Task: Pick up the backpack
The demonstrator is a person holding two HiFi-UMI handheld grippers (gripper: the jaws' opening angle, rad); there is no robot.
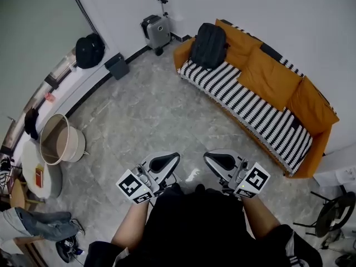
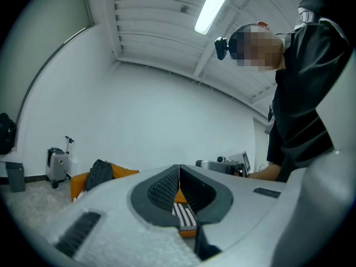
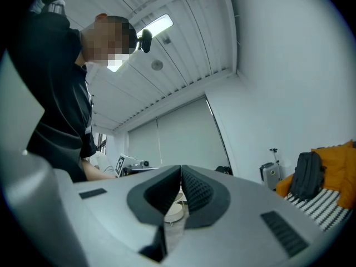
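I see a grey marbled floor, white walls, an orange sofa under a black-and-white striped cover against the right wall, a grey suitcase in the far corner, a beige tub at left and a ceiling strip light.

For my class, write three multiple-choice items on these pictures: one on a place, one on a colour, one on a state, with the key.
1. Where is the black backpack?
A on the floor
B on the sofa
C hanging on the wall

2. What colour are the sofa's back cushions?
A orange
B green
C grey

3. How do the fingers of the left gripper and right gripper stand?
A both shut, empty
B both wide open
C both shut on a strap

Key: 1 B, it leans against the backrest at one end. 2 A, orange shows above the striped seat cover. 3 A, each gripper view shows its fingers together with nothing between.
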